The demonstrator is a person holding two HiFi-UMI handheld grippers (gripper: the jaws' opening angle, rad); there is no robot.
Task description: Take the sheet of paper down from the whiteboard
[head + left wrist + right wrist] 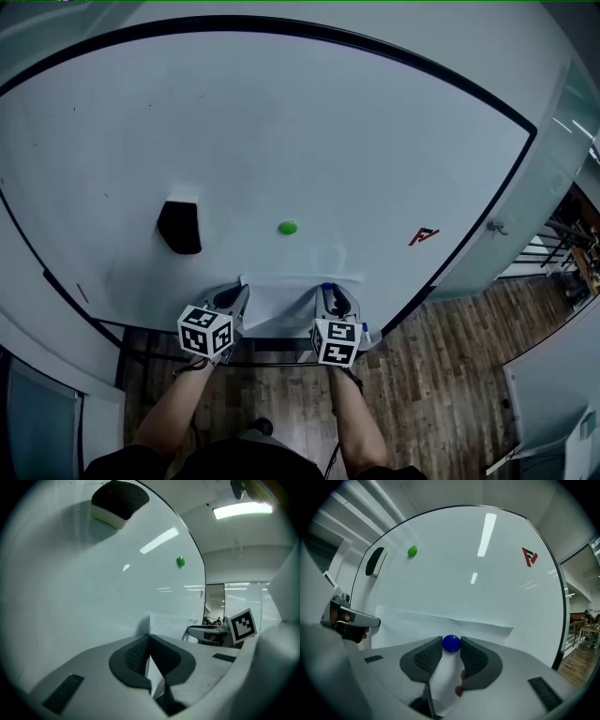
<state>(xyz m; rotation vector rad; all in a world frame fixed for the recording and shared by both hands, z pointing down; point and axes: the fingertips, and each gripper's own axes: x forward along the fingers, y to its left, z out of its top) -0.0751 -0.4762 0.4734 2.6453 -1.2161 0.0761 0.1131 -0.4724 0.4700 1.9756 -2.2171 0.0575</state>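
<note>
A white sheet of paper (279,302) lies against the lower part of the whiteboard (281,131), with its top edge slightly creased. My left gripper (238,294) is shut on the sheet's left edge, and the paper (171,623) runs in between its closed jaws (149,640). My right gripper (329,292) sits at the sheet's right side, shut on a round blue magnet (451,643) pinched between its fingertips in front of the paper (440,623). I cannot tell whether the magnet still touches the board.
A green magnet (288,227) sticks to the board above the sheet. A black eraser (180,228) hangs to its left and a red logo mark (424,236) to its right. The board's black frame (450,267) and a wooden floor (441,375) lie below.
</note>
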